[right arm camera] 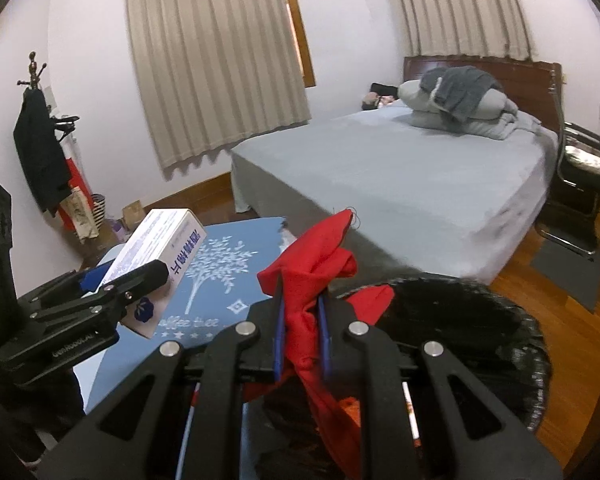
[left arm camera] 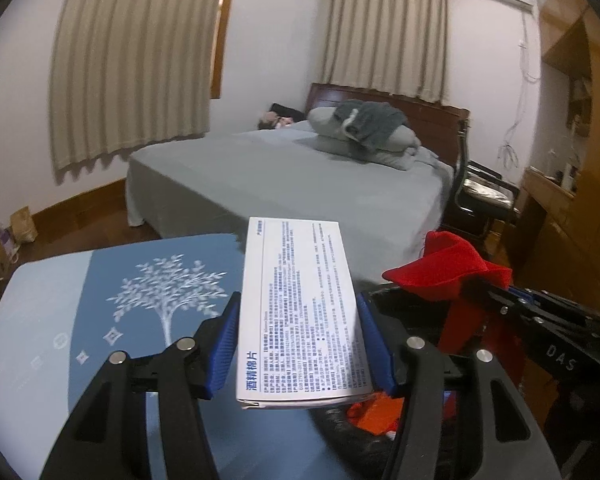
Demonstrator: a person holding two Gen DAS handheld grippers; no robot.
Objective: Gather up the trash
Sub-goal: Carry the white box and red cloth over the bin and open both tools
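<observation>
My left gripper (left arm camera: pixel 298 340) is shut on a white printed box (left arm camera: pixel 304 312), its blue pads pressing both long sides; the box stands up over a blue table mat. The right wrist view shows that same white printed box (right arm camera: pixel 160 244) in the left gripper (right arm camera: pixel 118 280) at the left. My right gripper (right arm camera: pixel 300 324) is shut on a red cloth (right arm camera: pixel 312 268) that bunches above the pads and hangs below them. That red cloth (left arm camera: pixel 444 268) also shows at the right of the left wrist view. A black bin bag (right arm camera: pixel 460 320) lies open just under and right of the right gripper, with orange scraps (left arm camera: pixel 374 412) inside.
A blue mat with a white tree print (left arm camera: pixel 140 300) covers the small table. Beyond stands a bed with a grey sheet (right arm camera: pixel 420 176) and folded bedding. A black chair (right arm camera: pixel 584 168) stands at the right, a coat stand with clothes (right arm camera: pixel 40 152) at the left, and there is wooden floor (right arm camera: pixel 572 320).
</observation>
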